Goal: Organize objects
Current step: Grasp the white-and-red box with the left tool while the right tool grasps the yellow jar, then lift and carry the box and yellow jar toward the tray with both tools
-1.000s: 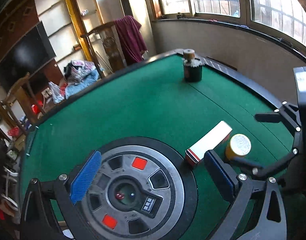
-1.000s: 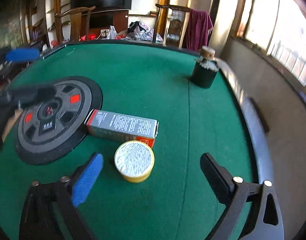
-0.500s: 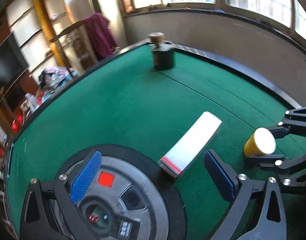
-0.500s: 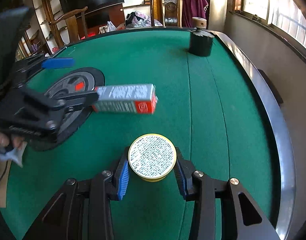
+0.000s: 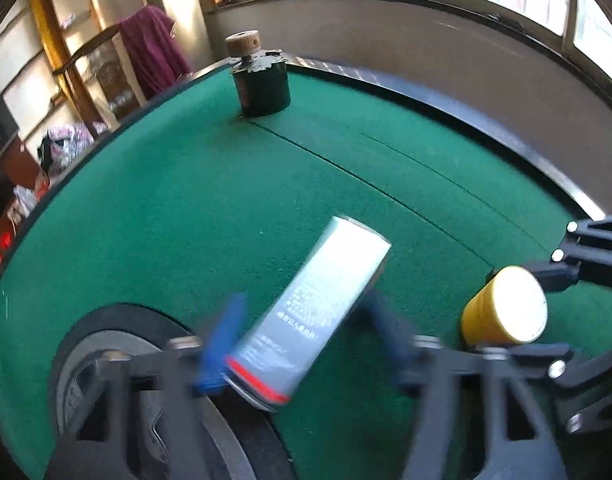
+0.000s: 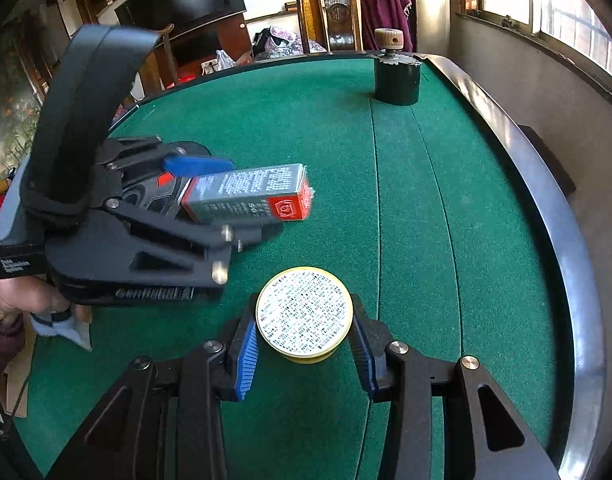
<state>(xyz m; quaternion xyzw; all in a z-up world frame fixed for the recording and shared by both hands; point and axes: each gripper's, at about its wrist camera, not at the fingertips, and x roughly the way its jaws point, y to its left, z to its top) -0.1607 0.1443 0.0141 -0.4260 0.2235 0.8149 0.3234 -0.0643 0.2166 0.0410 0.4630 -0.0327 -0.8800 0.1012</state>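
1. My right gripper (image 6: pixel 304 350): two ribbed blue pads clamp one round yellow tin (image 6: pixel 304 314) with a printed white lid, standing on the felt near the table's right rim.
2. My left gripper (image 5: pixel 302 344): jaws have just been closing around one long grey carton (image 5: pixel 320 312) with a red end. The view is blurred, so I cannot tell if the pads press on it. It points steeply down.
3. One green felt table (image 6: pixel 406 200), dark rimmed; one ribbed grey central disc (image 5: pixel 106 360).
4. One dark cylindrical container (image 6: pixel 398 80) with wooden knob, far edge.
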